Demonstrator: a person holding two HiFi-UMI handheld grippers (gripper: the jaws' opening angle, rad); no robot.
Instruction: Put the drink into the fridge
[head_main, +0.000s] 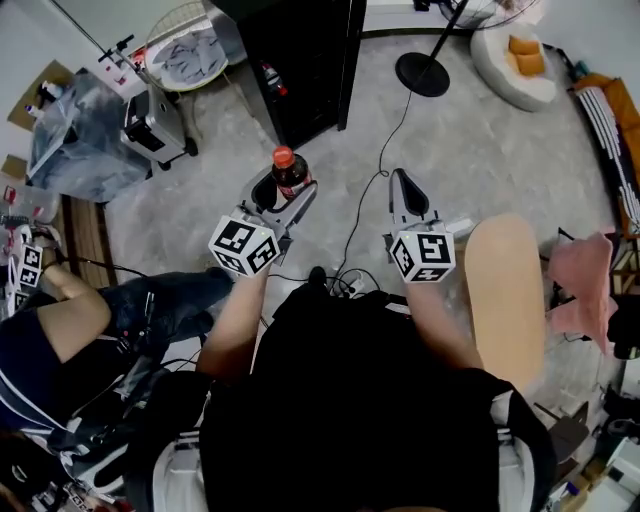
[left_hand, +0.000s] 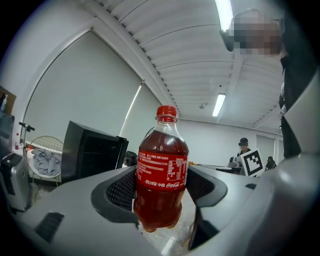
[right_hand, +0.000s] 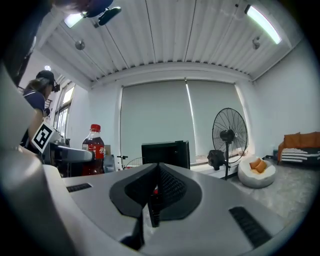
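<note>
A cola bottle (head_main: 289, 173) with a red cap and red label stands upright between the jaws of my left gripper (head_main: 283, 196), which is shut on it. In the left gripper view the bottle (left_hand: 162, 172) fills the middle, gripped at its lower half, with my left gripper (left_hand: 162, 197) closed round it. My right gripper (head_main: 404, 190) is held beside it to the right, its jaws closed together with nothing between them; the right gripper view shows the right gripper (right_hand: 155, 192) shut, with the bottle (right_hand: 93, 150) at the left. The black fridge (head_main: 300, 60) stands ahead, its door open.
A fan's stand base (head_main: 422, 74) and a cable lie on the floor ahead right. A white beanbag (head_main: 512, 62) sits at the far right, a wooden board (head_main: 505, 290) by my right arm. A seated person (head_main: 60, 330) and a grey case (head_main: 155, 125) are at the left.
</note>
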